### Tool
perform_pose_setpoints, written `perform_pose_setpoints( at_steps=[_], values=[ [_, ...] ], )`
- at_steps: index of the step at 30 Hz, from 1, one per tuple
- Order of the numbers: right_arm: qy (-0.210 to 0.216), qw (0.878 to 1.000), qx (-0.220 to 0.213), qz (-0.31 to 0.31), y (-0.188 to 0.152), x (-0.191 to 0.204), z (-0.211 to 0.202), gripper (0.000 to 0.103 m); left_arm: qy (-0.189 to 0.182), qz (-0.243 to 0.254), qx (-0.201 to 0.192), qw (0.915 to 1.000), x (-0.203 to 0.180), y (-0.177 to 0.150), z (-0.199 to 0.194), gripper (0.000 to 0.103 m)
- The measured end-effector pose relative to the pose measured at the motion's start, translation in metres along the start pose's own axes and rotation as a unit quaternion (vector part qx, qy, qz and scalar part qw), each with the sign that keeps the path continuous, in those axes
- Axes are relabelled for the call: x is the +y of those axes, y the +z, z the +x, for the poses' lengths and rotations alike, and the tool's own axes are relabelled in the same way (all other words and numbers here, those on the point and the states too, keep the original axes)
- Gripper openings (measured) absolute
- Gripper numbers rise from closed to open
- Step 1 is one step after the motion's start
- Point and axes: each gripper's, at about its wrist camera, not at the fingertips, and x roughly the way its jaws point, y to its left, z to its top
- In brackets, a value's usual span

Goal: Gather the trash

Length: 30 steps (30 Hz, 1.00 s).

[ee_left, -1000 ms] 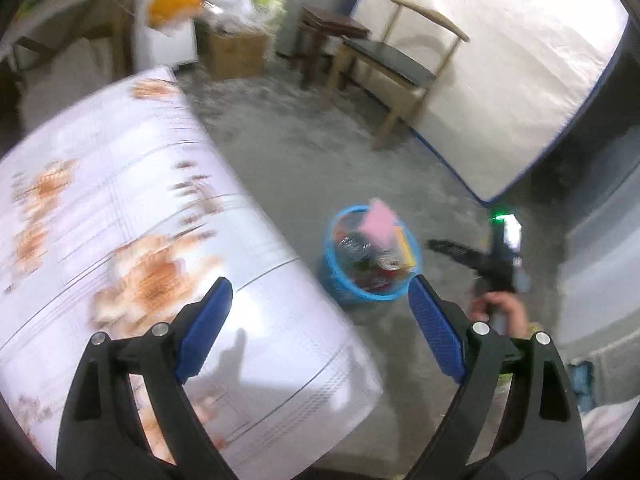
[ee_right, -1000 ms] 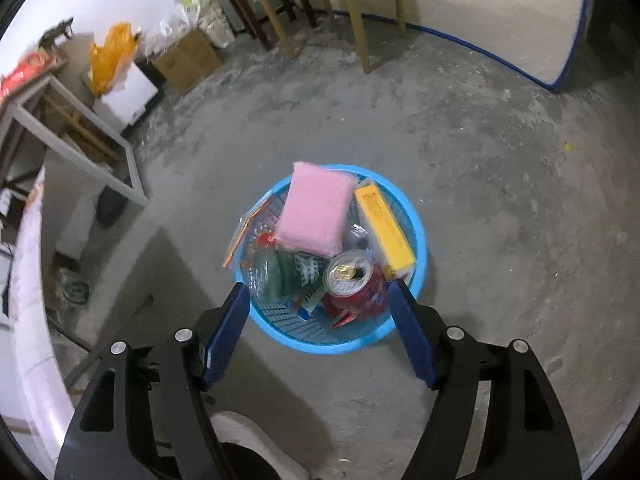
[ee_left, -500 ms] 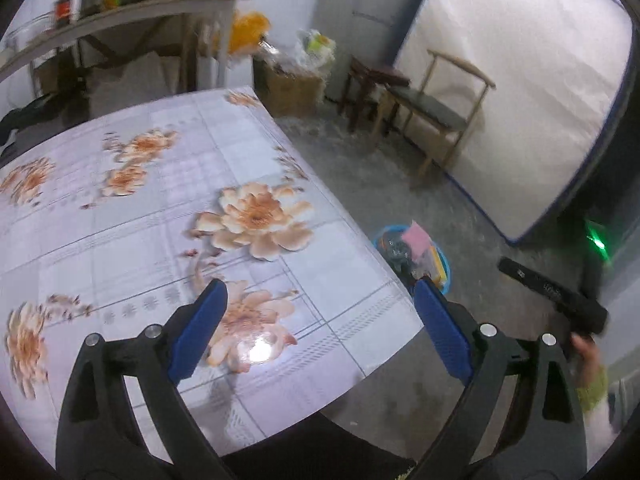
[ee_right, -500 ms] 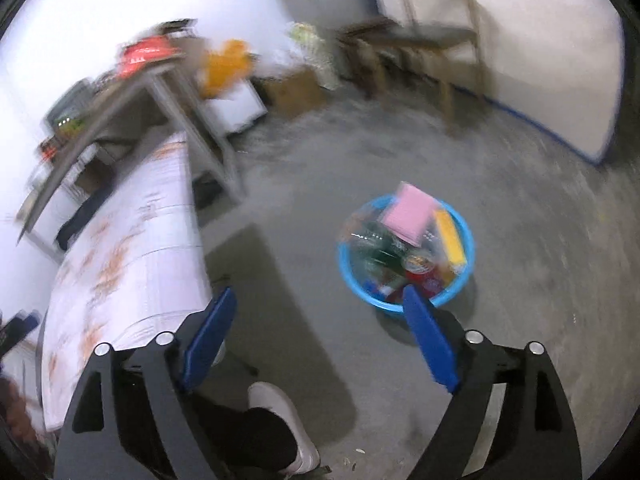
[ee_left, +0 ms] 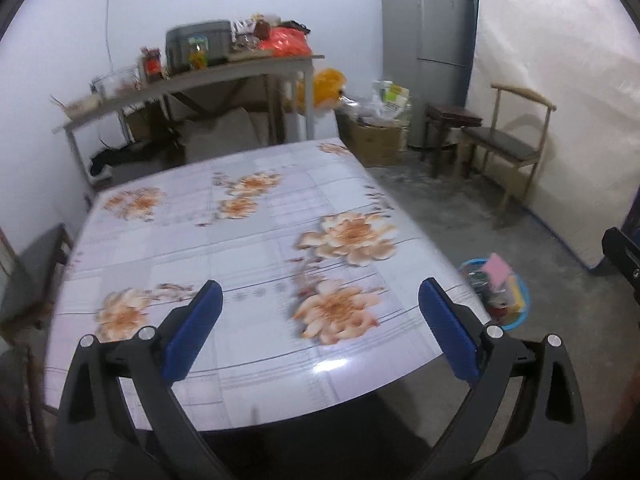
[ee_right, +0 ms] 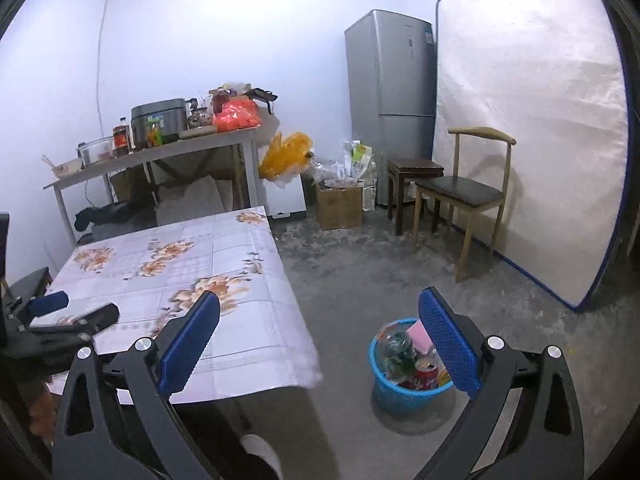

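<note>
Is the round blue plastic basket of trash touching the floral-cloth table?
Apart. The right wrist view shows bare concrete floor between the round blue plastic basket and the floral-cloth table.

A fridge stands beside a wooden chair.

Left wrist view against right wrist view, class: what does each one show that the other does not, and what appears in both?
Only the left wrist view shows the left claw, open and empty, held over the floral table from close up.

Only the right wrist view shows the right claw, also open and empty, a red can in the basket, and a white shoe on the floor.

Both show the blue basket holding a pink sponge, the wooden chair and the grey fridge.
</note>
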Motion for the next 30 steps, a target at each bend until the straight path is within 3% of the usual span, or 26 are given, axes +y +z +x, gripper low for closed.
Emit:
perform_pose_setpoints(
  at_steps=[3, 7, 12, 30],
  values=[
    [-0.043, 0.998, 0.053, -0.005, -0.009, 0.006, 0.011, 0.097, 0.010, 0.011, -0.004, 0.9999, -0.006, -0.004, -0.008, 0.095],
    [-0.093, 0.991, 0.093, -0.013, -0.018, 0.009, 0.022, 0.097, 0.023, 0.020, 0.034, 0.9990, -0.014, -0.010, 0.000, 0.095],
    [-0.137, 0.985, 0.107, -0.007, -0.025, 0.002, 0.024, 0.097, 0.026, 0.013, 0.068, 0.9973, -0.021, -0.020, 0.007, 0.095],
    [-0.159, 0.978, 0.134, 0.001, -0.037, -0.012, 0.039, 0.097, 0.075, -0.032, 0.102, 0.9915, -0.009, -0.026, 0.015, 0.095]
  ],
)
